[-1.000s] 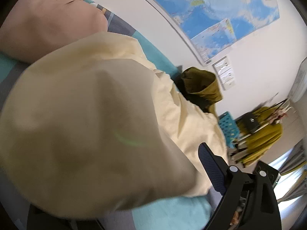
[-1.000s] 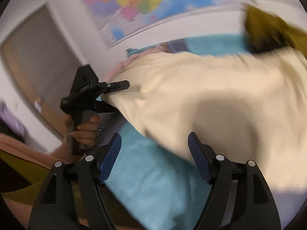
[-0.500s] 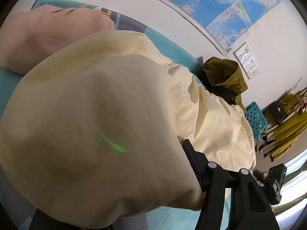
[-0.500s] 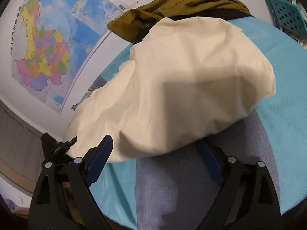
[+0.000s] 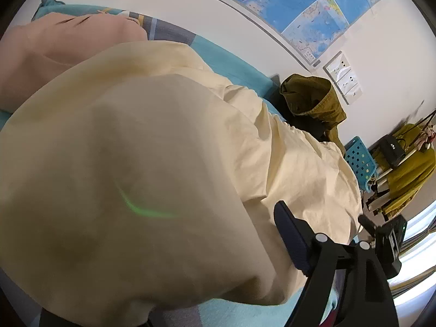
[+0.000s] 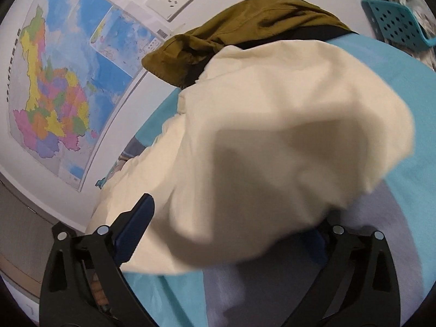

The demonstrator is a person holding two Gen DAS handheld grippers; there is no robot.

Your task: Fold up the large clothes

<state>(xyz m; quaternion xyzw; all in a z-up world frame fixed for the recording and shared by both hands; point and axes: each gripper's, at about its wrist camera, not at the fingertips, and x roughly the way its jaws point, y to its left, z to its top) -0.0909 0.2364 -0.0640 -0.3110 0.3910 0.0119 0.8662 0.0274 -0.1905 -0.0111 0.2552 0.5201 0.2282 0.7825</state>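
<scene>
A large pale yellow garment (image 5: 152, 163) lies bunched on the teal and grey bed (image 5: 231, 65). It fills the left wrist view and drapes over the left gripper (image 5: 190, 294), hiding its left finger; only the right finger (image 5: 291, 237) shows, so its state is unclear. In the right wrist view the same garment (image 6: 272, 136) lies over and between the fingers of the right gripper (image 6: 234, 234), which stand wide apart. The right finger's pad is mostly hidden under the cloth.
An olive green garment (image 5: 313, 100) (image 6: 245, 32) lies at the bed's far end by the wall. A pink garment (image 5: 54, 51) lies at the other end. A blue perforated basket (image 5: 359, 160) and a rack with yellow clothes (image 5: 408, 174) stand beyond the bed. A map (image 6: 62, 95) hangs on the wall.
The right gripper swung from facing the left gripper to facing the olive garment and moved in under the yellow cloth's edge. The left gripper stayed under the cloth, shifting only slightly.
</scene>
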